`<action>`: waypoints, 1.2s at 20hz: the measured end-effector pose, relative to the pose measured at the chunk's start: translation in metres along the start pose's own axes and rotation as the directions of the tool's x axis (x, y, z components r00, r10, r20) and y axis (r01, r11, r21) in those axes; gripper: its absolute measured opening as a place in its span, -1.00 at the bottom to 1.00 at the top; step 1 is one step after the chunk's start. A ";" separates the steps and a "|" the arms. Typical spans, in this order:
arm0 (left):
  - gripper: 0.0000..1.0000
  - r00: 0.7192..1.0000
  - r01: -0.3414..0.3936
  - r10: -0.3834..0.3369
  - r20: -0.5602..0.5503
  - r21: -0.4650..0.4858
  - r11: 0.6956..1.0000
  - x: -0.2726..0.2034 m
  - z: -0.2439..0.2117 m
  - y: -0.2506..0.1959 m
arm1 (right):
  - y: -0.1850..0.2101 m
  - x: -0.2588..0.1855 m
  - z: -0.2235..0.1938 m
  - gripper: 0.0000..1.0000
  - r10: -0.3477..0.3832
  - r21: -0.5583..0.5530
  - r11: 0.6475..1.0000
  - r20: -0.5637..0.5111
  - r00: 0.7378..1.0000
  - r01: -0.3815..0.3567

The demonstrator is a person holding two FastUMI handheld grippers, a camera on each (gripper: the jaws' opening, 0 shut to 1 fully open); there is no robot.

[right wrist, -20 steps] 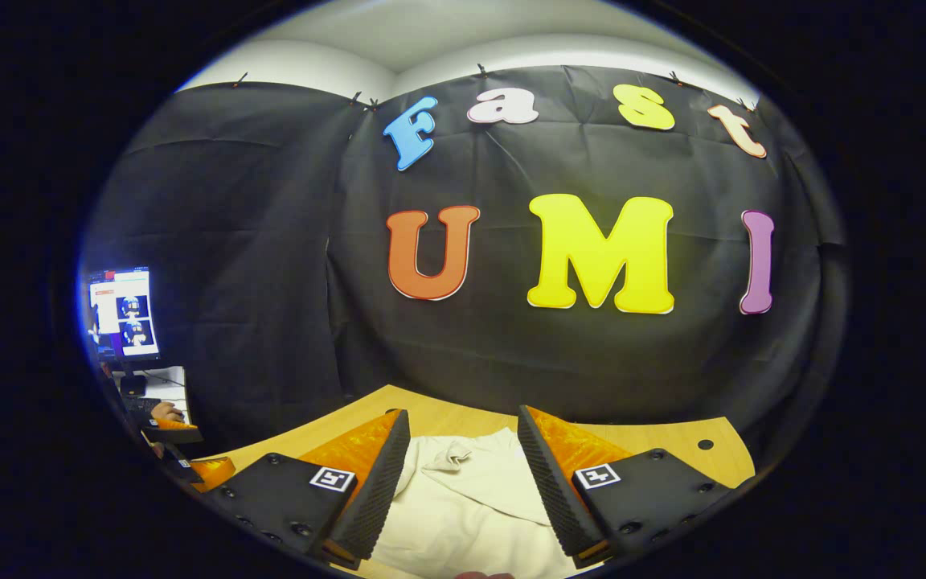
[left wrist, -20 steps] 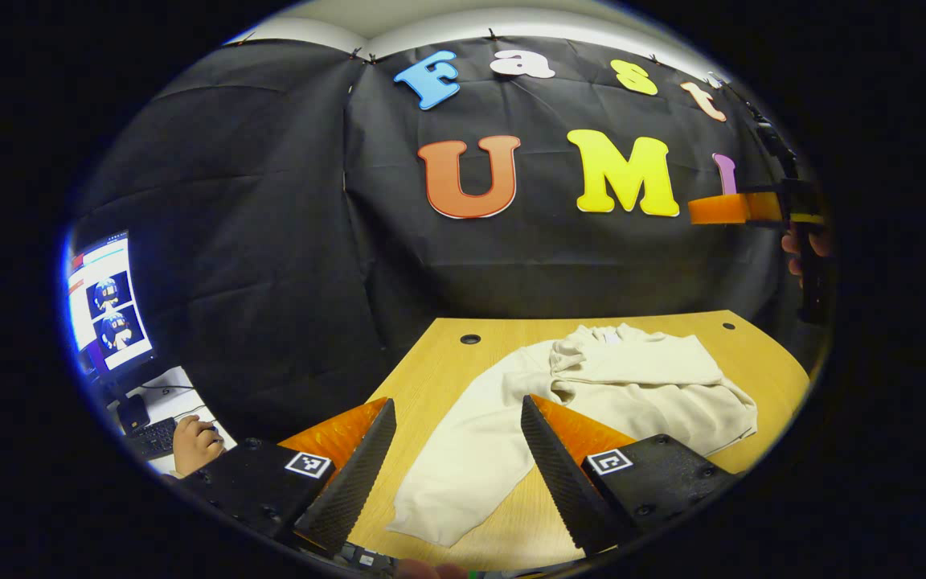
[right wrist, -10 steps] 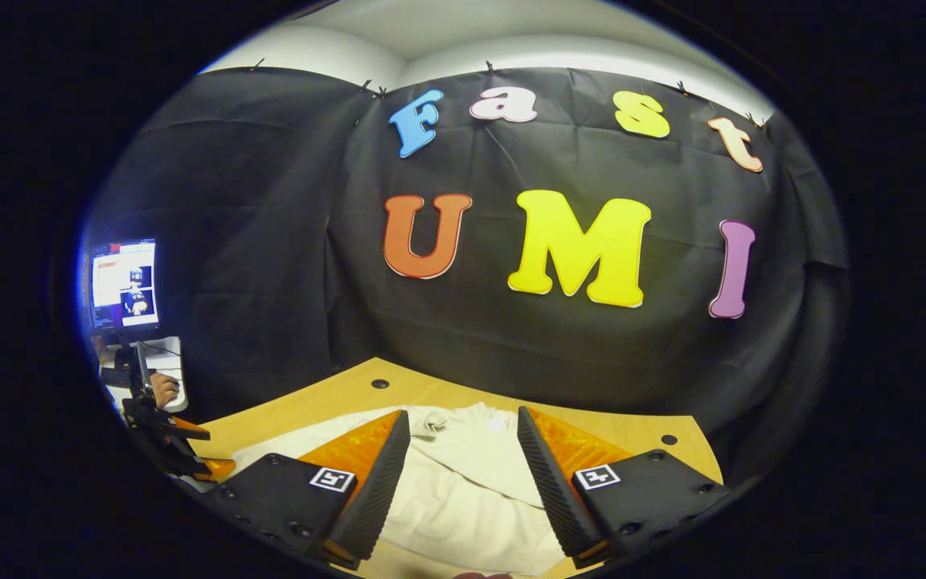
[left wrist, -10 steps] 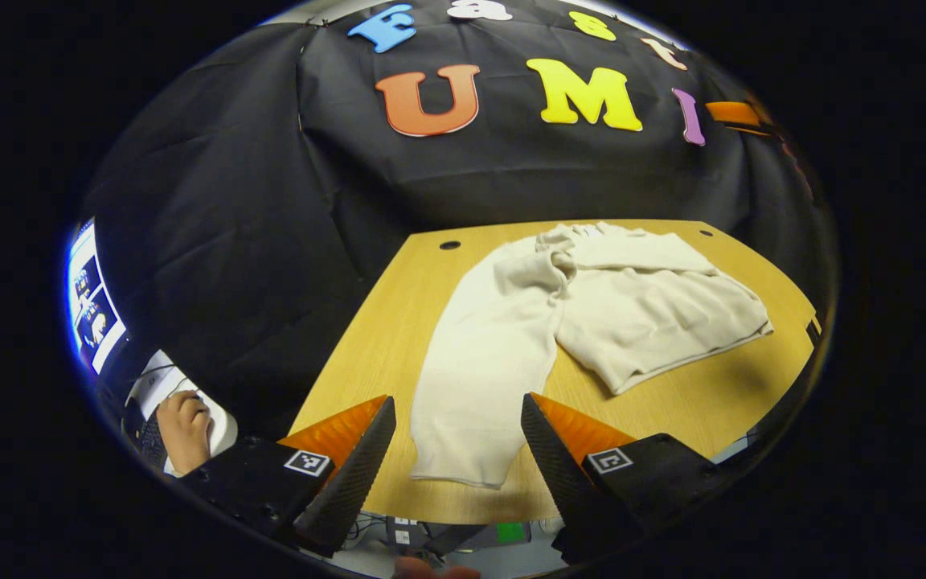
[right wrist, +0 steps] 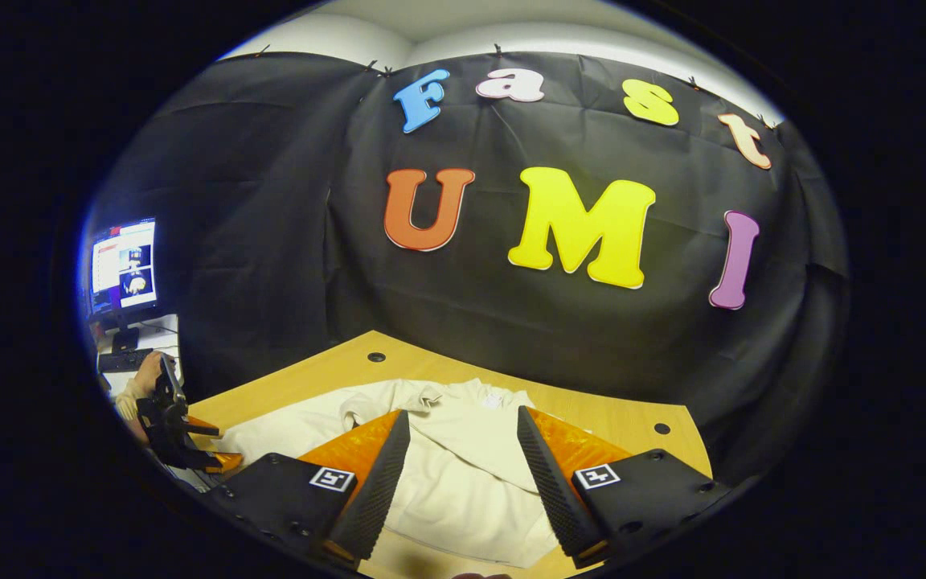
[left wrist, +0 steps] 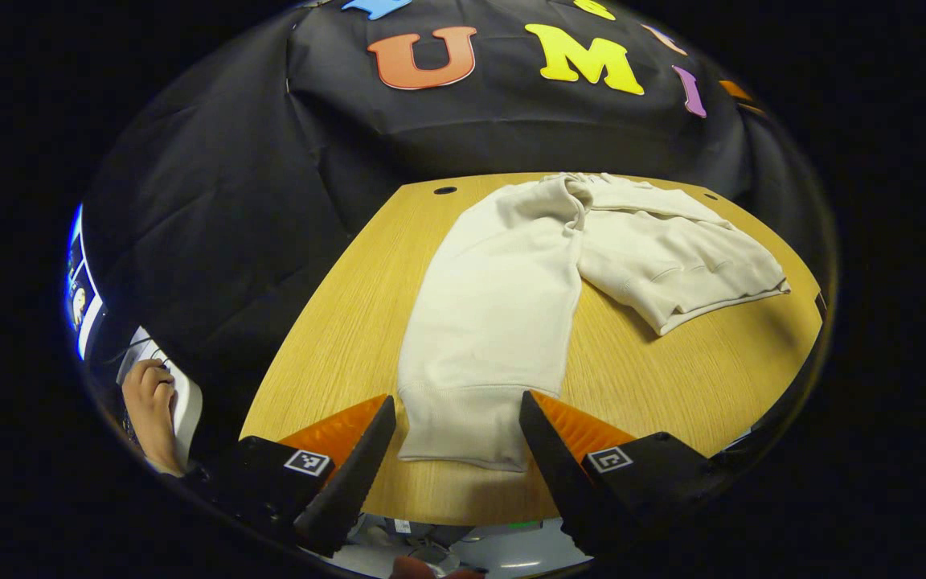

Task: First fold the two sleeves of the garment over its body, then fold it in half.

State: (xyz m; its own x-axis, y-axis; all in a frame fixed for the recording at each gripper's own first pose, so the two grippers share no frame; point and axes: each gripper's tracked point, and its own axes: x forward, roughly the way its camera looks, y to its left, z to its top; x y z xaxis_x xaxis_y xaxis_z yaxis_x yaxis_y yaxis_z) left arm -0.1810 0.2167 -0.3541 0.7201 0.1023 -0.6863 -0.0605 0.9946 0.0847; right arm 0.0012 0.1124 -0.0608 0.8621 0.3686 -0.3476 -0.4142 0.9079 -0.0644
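As the left tool (left wrist: 451,450) dropped toward the surface (left wrist: 334,338), fingers apart, the sweatshirt's (left wrist: 672,249) outstretched sleeve (left wrist: 495,322) cuff came between them (unpinched); the right tool (right wrist: 455,470) hovered open.

In the left gripper view the sweatshirt (left wrist: 608,249) lies on the table (left wrist: 334,338): body at upper right, one sleeve (left wrist: 487,322) running down to the lower centre (cuff between the left gripper (left wrist: 455,450) fingers). A monitor (right wrist: 124,269) stands at far left.
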 end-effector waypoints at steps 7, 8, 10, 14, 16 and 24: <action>0.20 0.994 0.074 -0.086 -0.065 -0.164 0.984 0.004 -0.002 -0.016 | 0.007 0.003 0.003 0.68 0.024 0.060 0.998 -0.011 1.000 -0.023; 0.05 0.993 0.081 -0.093 -0.067 -0.171 0.982 0.006 -0.002 -0.017 | 0.006 0.003 0.003 0.67 0.022 0.060 0.998 -0.011 1.000 -0.021; -0.33 0.992 0.080 -0.099 -0.076 -0.223 0.972 0.008 0.001 -0.018 | 0.007 0.003 0.003 0.68 0.018 0.066 0.998 -0.009 1.000 -0.017; -0.89 0.991 0.057 -0.091 -0.100 -0.306 0.950 0.006 0.004 -0.017 | 0.005 0.004 0.002 0.68 0.002 0.075 0.997 -0.008 1.000 -0.002; -0.93 0.991 0.066 -0.099 -0.089 -0.314 0.947 0.002 0.011 -0.019 | 0.004 0.004 0.002 0.68 -0.011 0.083 0.997 -0.003 1.000 0.011; -0.94 0.993 0.116 -0.112 0.034 -0.382 0.917 -0.017 0.081 -0.024 | -0.014 0.004 0.000 0.68 -0.055 0.152 0.987 0.004 0.998 0.054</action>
State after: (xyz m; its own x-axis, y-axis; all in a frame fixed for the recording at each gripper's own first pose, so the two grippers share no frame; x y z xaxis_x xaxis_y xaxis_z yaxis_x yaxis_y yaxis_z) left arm -0.1354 0.1891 -0.2859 0.7454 -0.0104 -0.6665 -0.2356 0.9312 -0.2780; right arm 0.0109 0.1015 -0.0610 0.8848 0.3190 -0.3398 -0.3180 0.9462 0.0603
